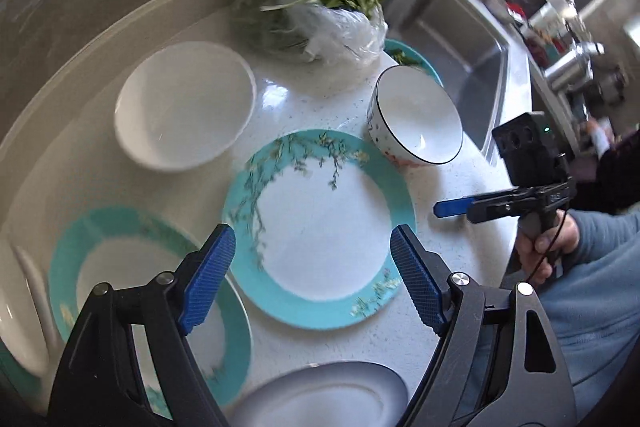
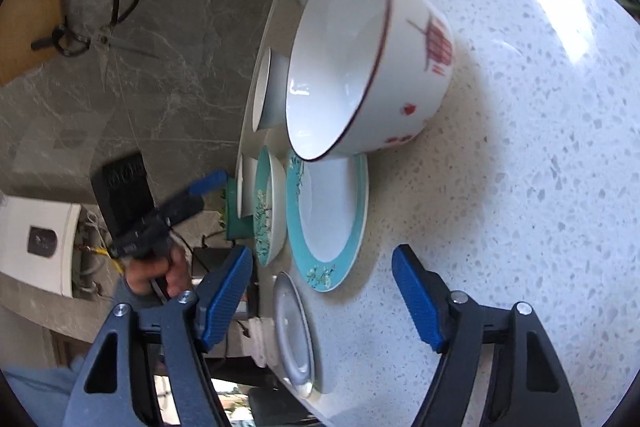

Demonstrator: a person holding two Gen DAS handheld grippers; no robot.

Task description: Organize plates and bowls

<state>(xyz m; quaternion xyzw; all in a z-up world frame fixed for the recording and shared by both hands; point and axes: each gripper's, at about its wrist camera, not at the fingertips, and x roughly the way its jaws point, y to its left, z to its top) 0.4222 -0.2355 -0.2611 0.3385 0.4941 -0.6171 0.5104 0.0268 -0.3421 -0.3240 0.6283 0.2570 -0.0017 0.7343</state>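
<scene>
On your counter [image 1: 404, 343] the plate [image 1: 320, 227] lies central, a bowl [image 1: 418, 115] far right of it, another bowl [image 1: 186, 105] far left, the bag [image 1: 320, 19] beyond.

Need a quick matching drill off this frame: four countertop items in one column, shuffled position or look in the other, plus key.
Items:
1. plain white bowl
2. patterned bowl
3. teal-rimmed plate
4. bag of greens

Descriptions:
A. flat, right in front of the open left gripper
B. clear plastic, far end of counter
C. dark rim line, red marks outside, nearest the sink
D. no pattern, near the backsplash

Pairs: 1-D, 2-C, 3-A, 4-B
</scene>
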